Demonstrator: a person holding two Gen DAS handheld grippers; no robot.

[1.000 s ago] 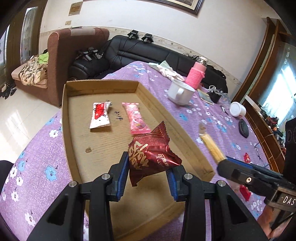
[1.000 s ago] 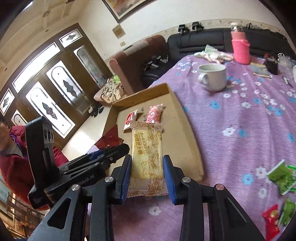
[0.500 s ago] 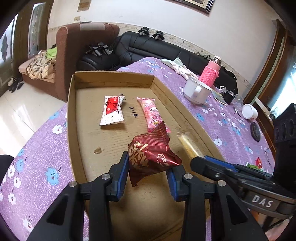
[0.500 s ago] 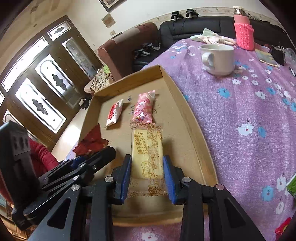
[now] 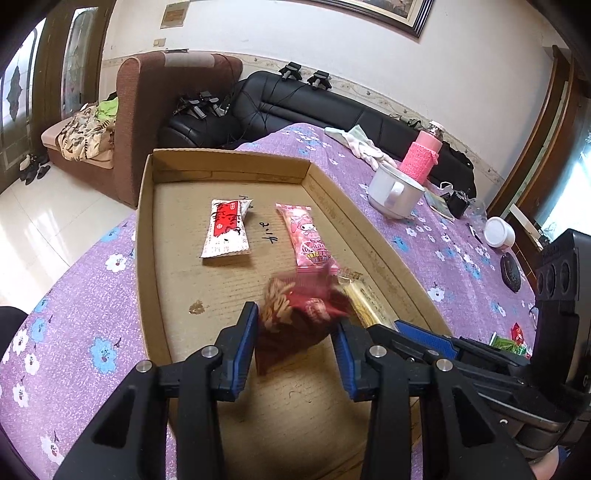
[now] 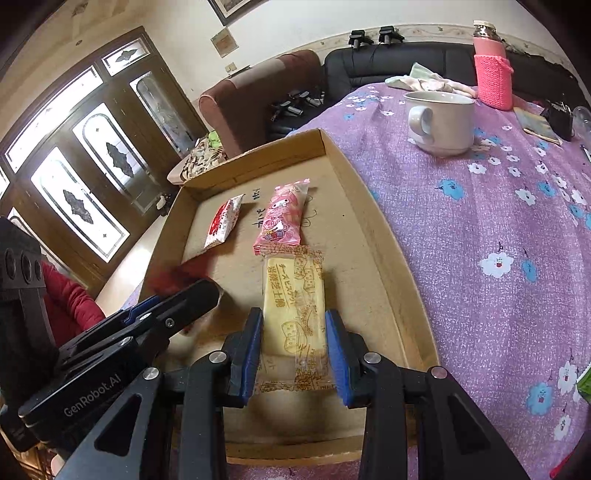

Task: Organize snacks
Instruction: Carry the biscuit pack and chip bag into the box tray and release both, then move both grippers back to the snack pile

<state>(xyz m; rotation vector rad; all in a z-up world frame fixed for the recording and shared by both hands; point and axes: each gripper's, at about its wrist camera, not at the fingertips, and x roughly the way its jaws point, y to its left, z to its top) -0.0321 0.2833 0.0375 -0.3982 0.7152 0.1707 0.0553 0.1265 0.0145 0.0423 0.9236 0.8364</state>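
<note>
left gripper (image 5: 295, 332): looks parted, red snack (image 5: 299, 314) blurry, probably dropping into cardboard tray (image 5: 146, 258) | right gripper (image 6: 294, 347): spread around yellow biscuit pack (image 6: 295, 302) lying behind pink snack (image 6: 284, 218) | back straight out so you don't drag it

A white wall (image 5: 332, 40) with a framed picture (image 5: 369, 11) fills the top of the frame. Below it stand a black leather sofa (image 5: 303, 107) and, at left, a brown armchair (image 5: 147, 96). Pale glossy floor tiles (image 5: 44, 221) show at lower left; daylit wooden glazed doors (image 6: 85, 155) at left.
</note>
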